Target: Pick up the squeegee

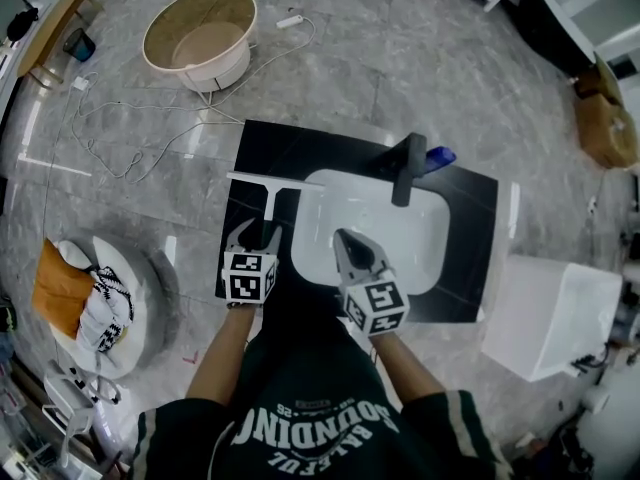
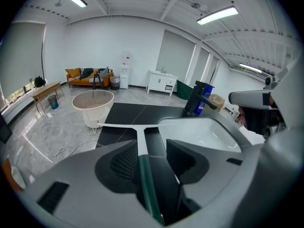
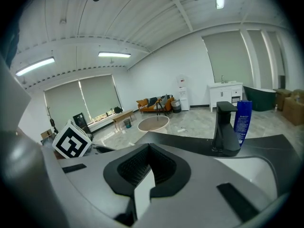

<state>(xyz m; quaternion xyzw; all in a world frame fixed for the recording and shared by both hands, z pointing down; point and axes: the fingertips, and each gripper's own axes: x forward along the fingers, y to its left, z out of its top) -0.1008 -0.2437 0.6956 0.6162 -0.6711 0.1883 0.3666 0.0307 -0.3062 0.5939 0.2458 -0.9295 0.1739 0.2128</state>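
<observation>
Squeegee (image 1: 270,196) lies flat on the black countertop (image 1: 470,230), just left of the white sink (image 1: 405,230); T-shape, long axis is the handle, running straight away from the person; white blade at the far end, set crosswise, its right tip reaching the sink's left rim; the green end of the handle points back at the person.

Left gripper (image 1: 256,236) sits low over the near end of the handle; jaws apart, one on each side of the handle, not clamped; in the left gripper view the squeegee (image 2: 140,139) handle runs up through the left gripper (image 2: 152,147), hard by the left pad (can't tell if it touches) with a clear gap to the right pad; squeegee not lifted.

Right gripper (image 1: 345,240) is over the sink's near left part, tip pointing away from the person; jaws pressed together, nothing between them; the right gripper view shows the same, right gripper (image 3: 149,148) pads meeting at a point.

Black faucet (image 1: 408,168) stands at the sink's far rim, blue bottle (image 1: 440,156) just beside it on the right; round cream tub (image 1: 200,38) on the floor, well apart from the counter.
</observation>
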